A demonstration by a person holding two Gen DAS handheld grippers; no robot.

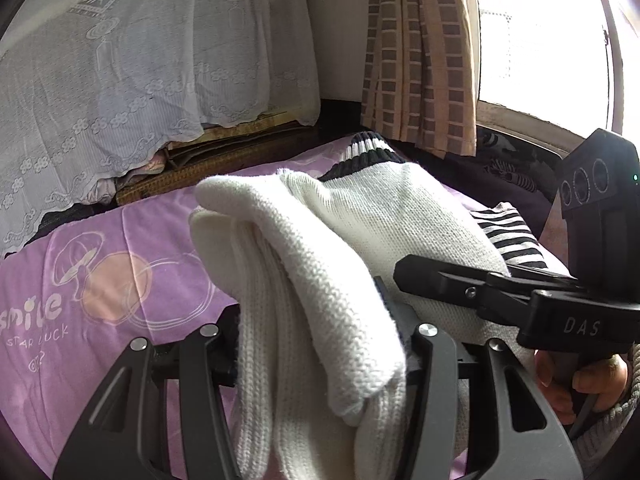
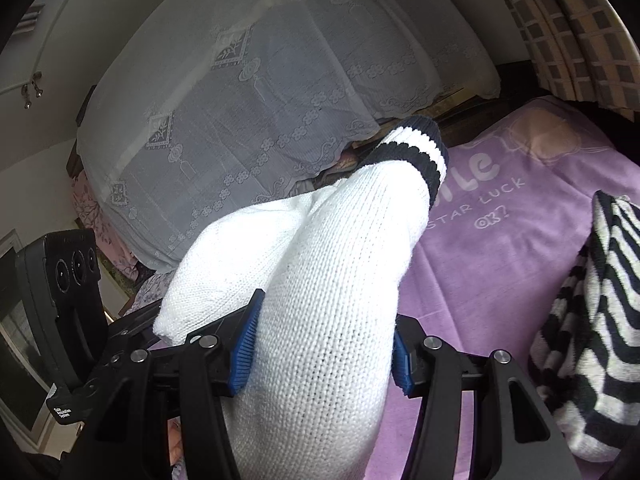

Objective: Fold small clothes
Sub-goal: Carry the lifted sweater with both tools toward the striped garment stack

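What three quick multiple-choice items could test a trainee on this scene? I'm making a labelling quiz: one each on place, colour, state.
1. Where does the striped garment lie?
A on the purple sheet
B on the windowsill
C in a basket

2. The white sweater's cuff is banded in:
A red
B dark and white
C green

3. The right hand-held gripper is:
A empty
B shut on the sweater
C out of view

Answers: A, it rests at the sheet's right side; B, dark bands flank a white one; B, blue pads press the knit.
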